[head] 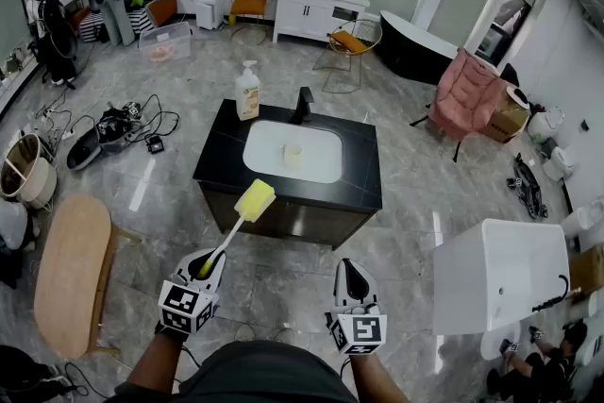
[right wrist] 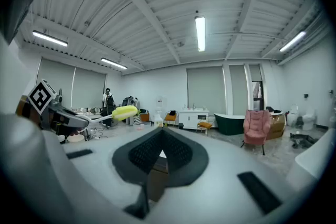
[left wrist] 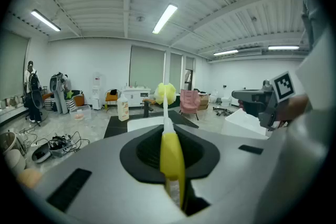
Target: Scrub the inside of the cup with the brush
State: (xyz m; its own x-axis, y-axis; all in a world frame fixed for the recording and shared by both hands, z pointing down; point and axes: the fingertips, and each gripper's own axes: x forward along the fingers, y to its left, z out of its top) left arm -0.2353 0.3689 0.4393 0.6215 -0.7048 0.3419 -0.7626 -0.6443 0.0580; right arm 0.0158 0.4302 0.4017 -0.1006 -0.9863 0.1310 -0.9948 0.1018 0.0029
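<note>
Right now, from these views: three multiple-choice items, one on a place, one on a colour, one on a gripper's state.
1. Where is the small pale cup?
A) in the white sink basin
B) on the black countertop
C) between a gripper's jaws

2. What colour is the sponge head of the long-handled brush?
A) pink
B) yellow
C) blue

3. How is the right gripper?
A) open
B) shut on the cup
C) shut, empty

Answers:
1 A: the head view shows the cup inside the basin.
2 B: the head sticking out ahead of the left gripper is yellow.
3 C: its jaws meet with nothing between them.
</note>
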